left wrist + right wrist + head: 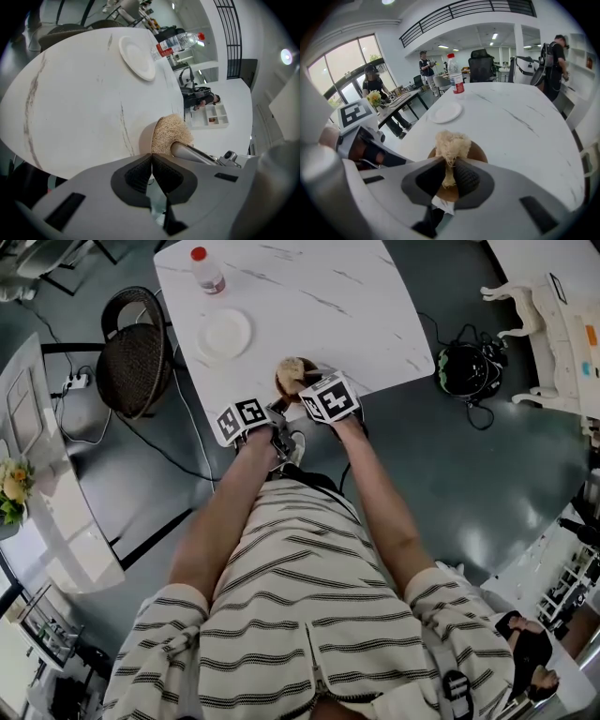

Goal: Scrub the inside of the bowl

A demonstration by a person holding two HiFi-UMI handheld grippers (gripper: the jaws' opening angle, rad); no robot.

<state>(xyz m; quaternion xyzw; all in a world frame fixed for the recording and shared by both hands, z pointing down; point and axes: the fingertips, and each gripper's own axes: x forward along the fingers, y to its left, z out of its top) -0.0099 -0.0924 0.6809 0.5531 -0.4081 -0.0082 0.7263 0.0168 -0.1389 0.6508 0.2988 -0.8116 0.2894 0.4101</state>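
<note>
The person in the striped shirt stands at the near edge of a white marble table (309,296), both arms stretched out over it. The brown bowl (478,152) sits on the table right at that edge, directly in front of them.

The right gripper (449,176) has its tongs closed on a pale, fibrous scrubber (451,145). The wad is squeezed between the two ridged pads and bulges out above them, down inside the bowl.

The left gripper (152,161) comes in from the person's left, close beside the other one. Its tongs are closed to a thin seam right at the bowl's rim, and the rim seems to be caught between them. In the left gripper view the scrubber fills the bowl just beyond the tips, with a metal part of the right gripper lying against it.

Farther back on the table a white plate (225,334) lies flat. Beyond it stands a clear bottle (207,270) with a red cap. A dark woven chair (136,357) stands on the floor off the table's left side.
</note>
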